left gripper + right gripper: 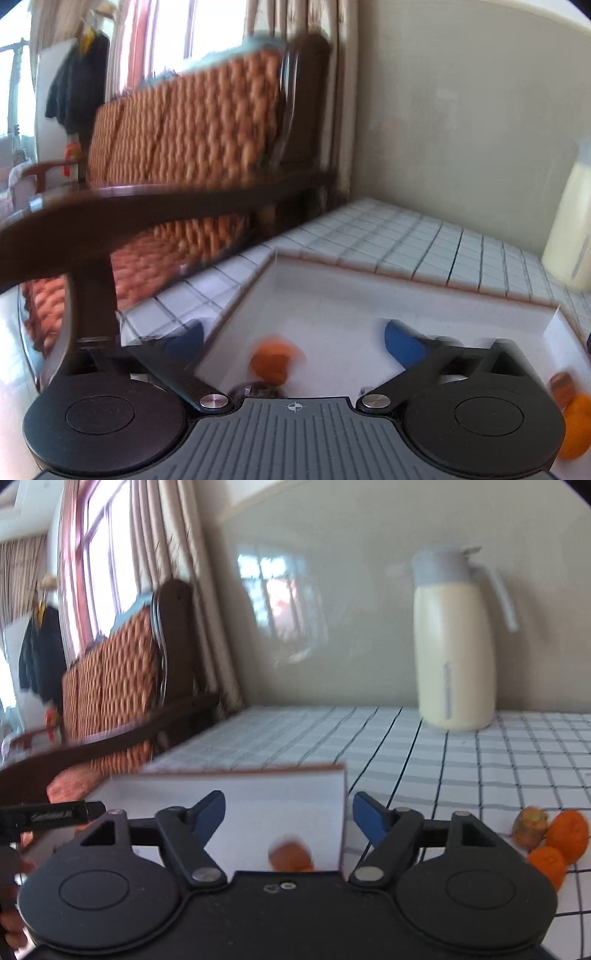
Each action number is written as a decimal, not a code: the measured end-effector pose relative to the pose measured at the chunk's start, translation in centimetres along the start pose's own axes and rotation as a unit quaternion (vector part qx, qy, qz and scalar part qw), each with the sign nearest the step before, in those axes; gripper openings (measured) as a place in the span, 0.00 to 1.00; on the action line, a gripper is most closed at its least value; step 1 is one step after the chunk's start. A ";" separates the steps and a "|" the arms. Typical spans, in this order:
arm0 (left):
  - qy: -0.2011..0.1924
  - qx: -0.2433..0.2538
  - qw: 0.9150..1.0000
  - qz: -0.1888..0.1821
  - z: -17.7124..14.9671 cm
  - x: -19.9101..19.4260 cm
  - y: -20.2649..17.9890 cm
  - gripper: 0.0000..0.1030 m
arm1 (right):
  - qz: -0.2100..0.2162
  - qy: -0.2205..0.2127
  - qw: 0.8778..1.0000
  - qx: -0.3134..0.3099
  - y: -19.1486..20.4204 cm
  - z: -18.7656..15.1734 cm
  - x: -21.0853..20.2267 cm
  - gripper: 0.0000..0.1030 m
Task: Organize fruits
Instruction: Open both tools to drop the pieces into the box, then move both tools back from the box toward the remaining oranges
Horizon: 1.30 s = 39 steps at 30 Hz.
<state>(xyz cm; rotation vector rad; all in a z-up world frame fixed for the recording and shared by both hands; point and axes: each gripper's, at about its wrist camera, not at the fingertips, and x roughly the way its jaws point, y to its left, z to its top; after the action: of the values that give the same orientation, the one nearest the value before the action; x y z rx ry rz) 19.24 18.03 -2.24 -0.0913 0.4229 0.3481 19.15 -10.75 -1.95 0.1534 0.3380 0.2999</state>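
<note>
Standing at the far left is a dark wooden chair [110,221] with a woven orange cushion [184,122], close against the table edge, and behind it hang curtains [155,535] at a bright window. Next comes the table with a white checked cloth [424,746], and on it lies a shallow white box [369,302] with a thin brown rim.

The left gripper [293,341] hovers over this box with its blue fingertips [400,345] spread very wide; nothing is between them and they hold nothing. Below the gap, on the box floor, sits one small orange fruit [269,362] (blurred, so its exact kind is not clear to me). It touches neither finger.

The right gripper [288,814] is to the right of it, pointing over the right wall of the same box. Its jaws stand moderately open, one blue fingertip [207,818] over the box and the other one over the cloth, and they also grip nothing. The orange fruit in the box shows low between them, apart from both pads.

Further right, outside the box, a little group of fruits lies on the cloth: two orange pieces [567,836] and a duller, greenish-brown one [530,827], all touching each other. Behind, near the wall, a cream jug [454,657] with a grey lid stands upright.
</note>
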 end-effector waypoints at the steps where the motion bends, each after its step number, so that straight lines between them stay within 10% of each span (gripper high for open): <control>1: -0.020 0.012 1.000 0.004 0.2 -0.7 -0.4 1.00 | 0.002 -0.009 1.000 -0.002 0.0 0.2 -0.4 0.72; 8: -0.051 0.027 0.998 0.003 0.7 -3.0 -1.3 1.00 | 0.012 -0.054 0.998 -0.016 0.3 1.0 -2.1 0.94; 24: -0.068 0.042 0.997 0.012 -0.5 -8.5 -2.5 1.00 | 0.040 -0.013 0.999 -0.004 -0.9 -0.1 -4.3 0.94; 39: -0.066 0.088 0.990 -0.090 -3.5 -12.9 -9.9 1.00 | -0.035 -0.019 0.999 -0.018 -5.9 -0.2 -9.9 0.92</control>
<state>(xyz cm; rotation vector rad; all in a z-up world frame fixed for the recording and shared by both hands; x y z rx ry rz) 10.31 4.18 0.16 0.0655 0.3104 0.1379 11.68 -19.39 -0.28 0.1121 0.3003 0.2326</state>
